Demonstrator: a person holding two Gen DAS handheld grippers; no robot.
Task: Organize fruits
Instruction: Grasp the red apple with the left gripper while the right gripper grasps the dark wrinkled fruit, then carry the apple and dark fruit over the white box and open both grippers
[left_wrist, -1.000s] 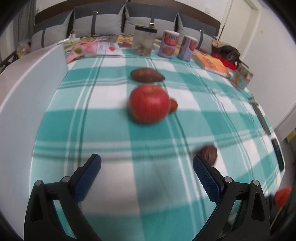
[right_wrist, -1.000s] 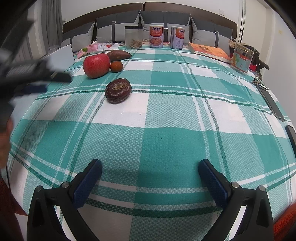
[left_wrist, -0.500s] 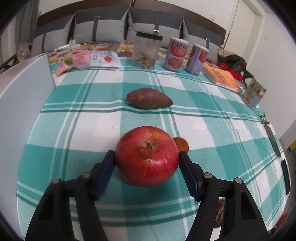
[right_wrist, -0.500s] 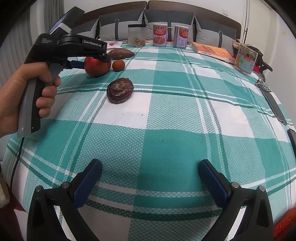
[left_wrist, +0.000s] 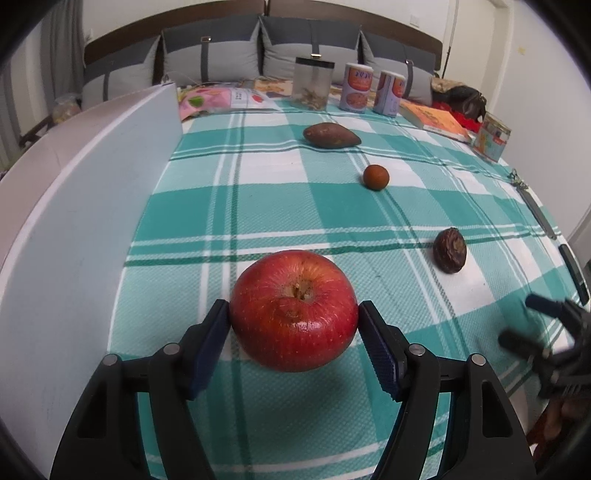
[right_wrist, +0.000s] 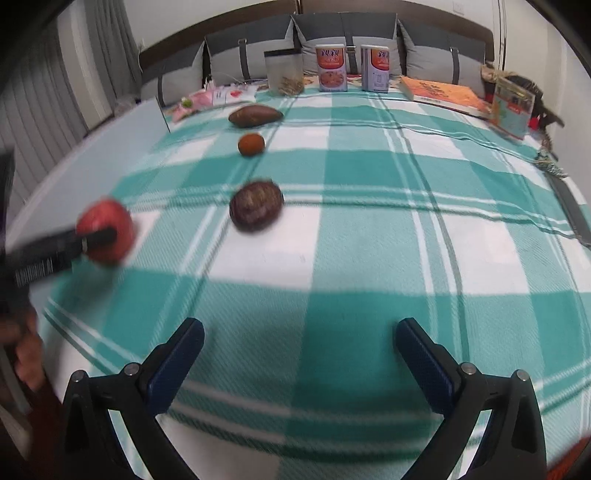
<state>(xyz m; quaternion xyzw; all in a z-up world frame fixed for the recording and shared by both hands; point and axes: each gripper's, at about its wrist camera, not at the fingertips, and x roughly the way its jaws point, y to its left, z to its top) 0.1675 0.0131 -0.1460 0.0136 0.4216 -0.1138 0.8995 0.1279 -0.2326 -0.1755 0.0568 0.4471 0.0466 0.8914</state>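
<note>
Left wrist view: left gripper (left_wrist: 293, 325) clamps the red apple (left_wrist: 293, 310), both pads pressed on its sides, above the checked cloth (left_wrist: 258, 206) on the bed, beside a white board (left_wrist: 74, 221). Beyond lie a small orange fruit (left_wrist: 375, 177), wrinkled dark fruit (left_wrist: 449, 250) and sweet potato (left_wrist: 331, 135). Right wrist view, blurred: right gripper (right_wrist: 300, 345), jaws wide apart and empty over the cloth.

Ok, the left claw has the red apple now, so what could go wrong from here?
1. The left claw pinches the round red apple only at its sides; the jaws have just been opening slightly, so it might slip out.
2. The white panel stands close on the left; a swing that way could knock it.
3. The right wrist view is blurred, so the passion fruit may be misjudged.
</note>
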